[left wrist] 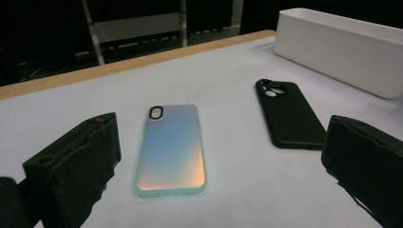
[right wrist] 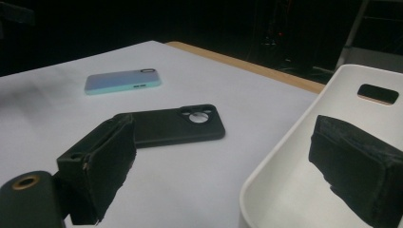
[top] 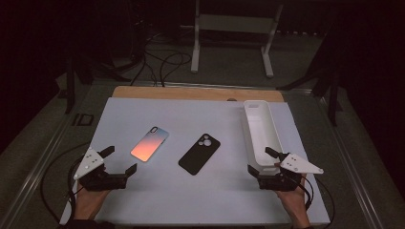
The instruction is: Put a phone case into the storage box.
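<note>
high view: two phone cases are laid flat on the white table [top: 143, 205], a gradient case [top: 149, 144] left of centre and a black case [top: 199, 153] just right of it, apart from each other. a white bin [top: 260, 131] is set along the right side. the left gripper [top: 116, 163] is held near the front left edge with jaws spread, nothing between them; the right gripper [top: 262, 161] is held at the bin's near end, jaws likewise spread and empty

left gripper view: the gradient case [left wrist: 172, 148] is seen straight ahead between the two jaws, camera cutout at the far end, short near edge facing the gripper. the black case [left wrist: 289, 113] is off to the right, the bin [left wrist: 342, 50] beyond it. the pickup is judged not yet begun; the case is best approached low, with the jaws closed across its long sides, since a flat thin shell may slide on the smooth surface

right gripper view: one jaw is seen over the table and one over the bin's [right wrist: 285, 190] inside, the near rim between them. the black case [right wrist: 176, 126] lies close by, the gradient case [right wrist: 122, 80] farther off. a clear path over the rim should be kept for the drop
</note>
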Demonstrator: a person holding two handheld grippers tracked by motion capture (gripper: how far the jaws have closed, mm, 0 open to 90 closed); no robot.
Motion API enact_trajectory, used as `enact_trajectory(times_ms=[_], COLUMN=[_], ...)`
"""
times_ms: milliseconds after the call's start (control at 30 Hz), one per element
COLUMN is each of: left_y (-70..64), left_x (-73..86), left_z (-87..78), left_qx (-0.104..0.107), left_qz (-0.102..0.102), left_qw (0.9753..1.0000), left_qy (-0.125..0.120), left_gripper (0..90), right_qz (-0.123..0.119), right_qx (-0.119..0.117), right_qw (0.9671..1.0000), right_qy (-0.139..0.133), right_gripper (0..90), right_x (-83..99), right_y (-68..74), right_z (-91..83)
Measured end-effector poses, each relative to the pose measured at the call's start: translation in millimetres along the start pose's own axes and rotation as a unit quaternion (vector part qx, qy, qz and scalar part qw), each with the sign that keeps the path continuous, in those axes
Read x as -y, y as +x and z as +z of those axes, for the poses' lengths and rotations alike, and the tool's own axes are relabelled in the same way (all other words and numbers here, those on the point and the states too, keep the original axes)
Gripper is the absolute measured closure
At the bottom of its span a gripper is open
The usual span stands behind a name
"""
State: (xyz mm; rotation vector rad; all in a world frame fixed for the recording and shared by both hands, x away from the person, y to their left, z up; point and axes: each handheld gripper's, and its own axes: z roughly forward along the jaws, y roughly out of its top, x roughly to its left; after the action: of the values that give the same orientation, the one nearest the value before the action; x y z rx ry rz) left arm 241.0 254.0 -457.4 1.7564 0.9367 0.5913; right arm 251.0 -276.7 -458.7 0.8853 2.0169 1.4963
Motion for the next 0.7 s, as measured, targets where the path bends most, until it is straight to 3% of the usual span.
enact_trajectory(times_ms=[233, 700], left_y=[-0.4, 0.7], left_x=[0.7, 0.6], left_z=[1.9, 2.1], left_qx=[-0.003, -0.004], left_qz=[0.0, -0.01], left_qw=[1.0, 0.9999], left_qy=[0.009, 0.006], left_gripper=[0.0, 0.0], right_qz=[0.002, 0.01], right_qx=[0.001, 0.002], right_qw=[1.0, 0.9998], right_qy=[-0.003, -0.018], right_gripper=[8.2, 8.2], right_x=[-0.5, -0.5], right_y=[-0.5, -1.7], right_z=[-0.7, -1.9])
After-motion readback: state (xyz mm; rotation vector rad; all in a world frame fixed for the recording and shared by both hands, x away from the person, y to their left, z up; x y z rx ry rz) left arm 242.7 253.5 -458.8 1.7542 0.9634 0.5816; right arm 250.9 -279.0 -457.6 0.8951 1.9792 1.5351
